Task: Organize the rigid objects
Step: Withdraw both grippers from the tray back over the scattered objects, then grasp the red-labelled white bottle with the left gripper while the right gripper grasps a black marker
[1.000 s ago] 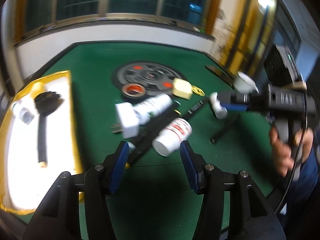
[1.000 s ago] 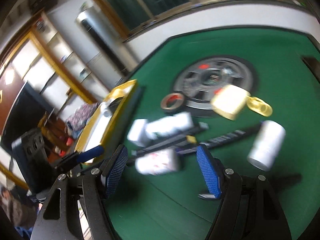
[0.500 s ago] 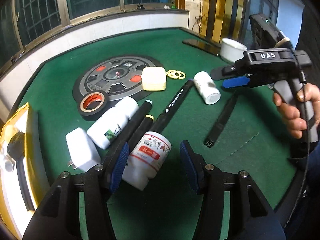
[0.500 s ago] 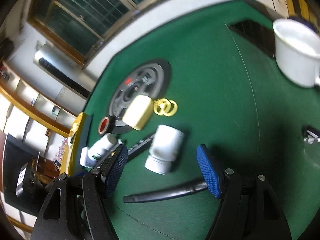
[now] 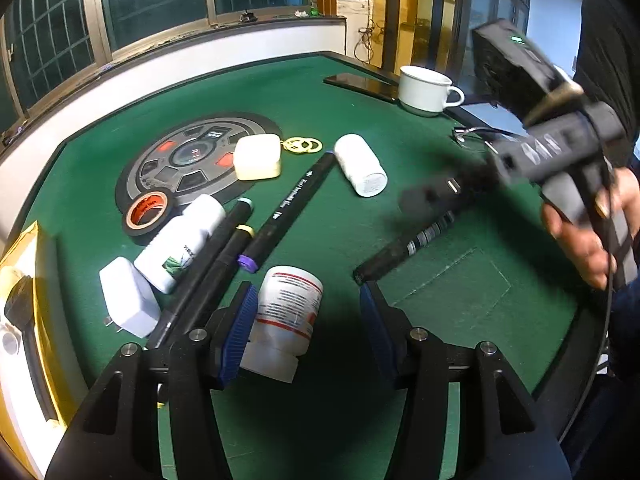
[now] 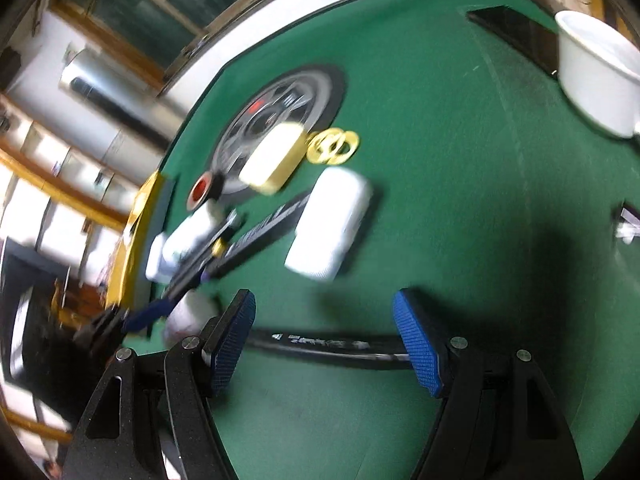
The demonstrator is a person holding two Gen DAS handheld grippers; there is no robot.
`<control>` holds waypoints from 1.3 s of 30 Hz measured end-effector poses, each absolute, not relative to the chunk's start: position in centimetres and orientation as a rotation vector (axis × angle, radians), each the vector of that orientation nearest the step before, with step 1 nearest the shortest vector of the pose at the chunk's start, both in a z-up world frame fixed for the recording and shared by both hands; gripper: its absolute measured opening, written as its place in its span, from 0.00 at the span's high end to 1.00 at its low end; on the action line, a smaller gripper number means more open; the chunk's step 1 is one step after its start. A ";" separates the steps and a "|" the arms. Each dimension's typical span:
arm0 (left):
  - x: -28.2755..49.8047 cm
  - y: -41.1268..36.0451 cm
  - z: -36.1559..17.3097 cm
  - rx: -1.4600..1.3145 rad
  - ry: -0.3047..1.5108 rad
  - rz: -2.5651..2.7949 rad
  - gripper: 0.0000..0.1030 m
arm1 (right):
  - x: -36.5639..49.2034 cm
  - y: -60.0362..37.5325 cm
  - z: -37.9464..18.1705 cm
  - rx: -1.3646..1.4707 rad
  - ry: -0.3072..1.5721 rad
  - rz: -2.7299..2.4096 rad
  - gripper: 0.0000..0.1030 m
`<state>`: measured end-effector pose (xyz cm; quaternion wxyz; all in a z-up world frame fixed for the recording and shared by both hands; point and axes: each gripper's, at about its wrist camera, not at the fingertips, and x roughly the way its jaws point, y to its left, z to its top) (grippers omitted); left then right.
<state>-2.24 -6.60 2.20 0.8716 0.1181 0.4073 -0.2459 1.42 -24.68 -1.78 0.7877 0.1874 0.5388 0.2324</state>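
Two grippers work over a green felt table (image 5: 400, 112) strewn with small objects. A red-labelled white bottle (image 5: 286, 318) lies near the table's near edge, between the spread fingers of the left gripper (image 5: 306, 330), its side against the left pad; the jaws stand wide and grip nothing. The right gripper (image 6: 326, 344), likewise wide open and empty, straddles a black pen (image 6: 328, 346) lying crosswise on the felt. Toward the table's centre lie a plain white bottle (image 5: 360, 165), black markers (image 5: 288, 210) and a roll of tape (image 5: 147, 213). A white cup (image 5: 424, 89) stands at the far right edge.
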 end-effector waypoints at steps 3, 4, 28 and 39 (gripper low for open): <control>-2.2 -6.7 2.2 0.260 0.861 -0.512 0.50 | -0.8 -23.5 -1.6 0.315 1.166 0.572 0.35; -2.1 -6.7 2.2 0.259 0.864 -0.508 0.50 | -1.7 -23.0 -1.5 0.257 1.165 0.592 0.35; -1.4 -6.2 -0.5 0.190 0.939 -0.399 0.62 | -4.0 -17.0 -1.2 -0.256 1.028 0.492 0.87; -1.7 -6.4 -0.4 0.199 0.922 -0.405 0.68 | -4.0 -17.3 -1.3 -0.230 0.997 0.490 0.87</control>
